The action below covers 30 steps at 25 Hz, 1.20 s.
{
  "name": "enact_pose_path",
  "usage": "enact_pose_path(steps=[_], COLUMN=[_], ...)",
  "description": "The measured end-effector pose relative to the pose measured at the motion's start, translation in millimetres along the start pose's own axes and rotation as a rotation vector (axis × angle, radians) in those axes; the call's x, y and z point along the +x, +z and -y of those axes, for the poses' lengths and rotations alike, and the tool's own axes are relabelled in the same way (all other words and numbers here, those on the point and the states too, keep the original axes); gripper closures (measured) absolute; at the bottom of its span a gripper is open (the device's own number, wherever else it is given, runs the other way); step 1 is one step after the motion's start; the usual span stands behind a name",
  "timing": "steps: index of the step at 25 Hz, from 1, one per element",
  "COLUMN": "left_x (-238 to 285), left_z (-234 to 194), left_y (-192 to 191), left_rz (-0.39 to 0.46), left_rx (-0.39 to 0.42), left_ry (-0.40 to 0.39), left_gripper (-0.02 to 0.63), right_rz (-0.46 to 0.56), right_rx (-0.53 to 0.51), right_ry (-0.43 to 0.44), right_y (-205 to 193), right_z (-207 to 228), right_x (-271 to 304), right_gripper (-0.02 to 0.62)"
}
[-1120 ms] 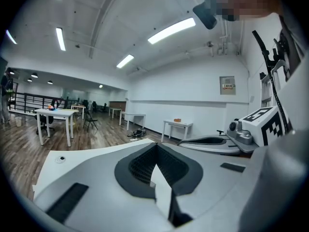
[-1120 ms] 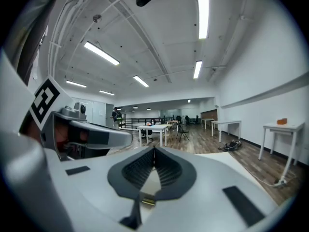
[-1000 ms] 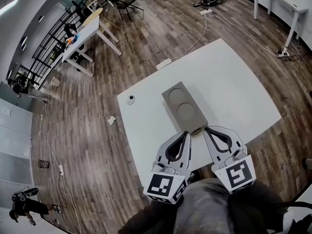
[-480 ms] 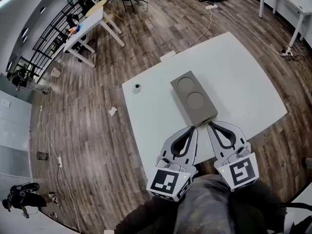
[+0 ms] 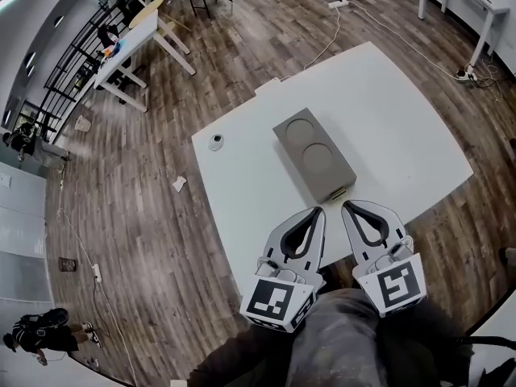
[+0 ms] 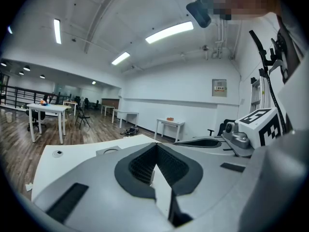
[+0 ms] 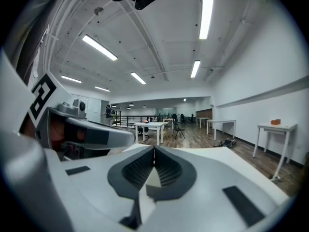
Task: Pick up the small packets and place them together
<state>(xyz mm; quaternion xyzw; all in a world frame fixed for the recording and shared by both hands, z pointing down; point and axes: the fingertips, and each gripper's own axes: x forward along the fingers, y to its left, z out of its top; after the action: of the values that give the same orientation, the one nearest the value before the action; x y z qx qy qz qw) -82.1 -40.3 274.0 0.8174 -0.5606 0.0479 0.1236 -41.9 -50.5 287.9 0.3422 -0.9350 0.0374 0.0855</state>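
One white table [image 5: 403, 135] stands on a wood floor. On it lies one grey block [image 5: 314, 153] with two round hollows in its top, set at a slant. One small round thing [image 5: 215, 141] sits alone near the table's left edge, well apart from the block. One small pale piece [image 5: 339, 192] shows at the block's near end; it is too small to tell whether it is a packet.

A person holds two grippers side by side over the table's near edge. The left gripper [image 5: 320, 210] has its jaws pressed together at the tips, nothing between them. The right gripper [image 5: 344, 205] is the same, jaws pressed together and empty. Both point at the near end of the block, close to it but apart from it.

On the floor to the left lies one scrap of paper [image 5: 179, 183]. One other person [image 5: 40, 334] stands far off at the near left.

A second ago both tips lay right at the block's near end; now a small gap shows between them and it. The jaws are closed as before.
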Motion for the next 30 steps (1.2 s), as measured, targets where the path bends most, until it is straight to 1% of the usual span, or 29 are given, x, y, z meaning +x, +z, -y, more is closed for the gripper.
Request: enact_pose_path(steps=[2,6,9,11,18,22,26,27,28,29,30], left_x=[2,12,15,17,19,20,24,25,26,27,29], left_z=[-1,-4,-4,-8,-21,-27,-34,-36,-37,-38,-39], left_y=[-20,-80,-110,-115,-110,-113,-116,-117,-118,-120,-122], left_rz=[-0.016,-0.059,-0.094,-0.101,-0.101,-0.114,-0.123,-0.124,-0.124,-0.125,-0.126], left_rx=[-0.003,-0.010,-0.016,-0.014,-0.006,-0.013,-0.017,-0.018,-0.018,-0.019,-0.021], left_ry=[-0.008,-0.026,-0.043,-0.045,-0.053,-0.060,-0.068,-0.071,-0.073,-0.075,-0.076], left_gripper=[0.603,0.603,0.603,0.603,0.603,0.603,0.603,0.603,0.603,0.603,0.603], right_rz=[-0.018,-0.065,-0.076,-0.072,-0.071,-0.086,-0.103,-0.117,-0.133,-0.146,-0.154], right_rx=[0.016,0.075,0.078,0.067,0.072,0.072,0.079,0.073,0.068,0.064,0.063], right_ry=[-0.009,-0.021,-0.038,-0.047,-0.062,-0.071,-0.100,-0.107,-0.113,-0.119,-0.126], right_y=[-24,-94,-120,-125,-126,-132,-139,-142,-147,-151,-154], right_z=[-3,-7,-4,-3,-5,-6,-1,0,1,3,4], right_x=[-1,4,9,13,22,28,35,37,39,41,42], right_gripper=[0.591,0.591,0.591,0.591,0.590,0.589,0.584,0.549,0.483,0.439,0.415])
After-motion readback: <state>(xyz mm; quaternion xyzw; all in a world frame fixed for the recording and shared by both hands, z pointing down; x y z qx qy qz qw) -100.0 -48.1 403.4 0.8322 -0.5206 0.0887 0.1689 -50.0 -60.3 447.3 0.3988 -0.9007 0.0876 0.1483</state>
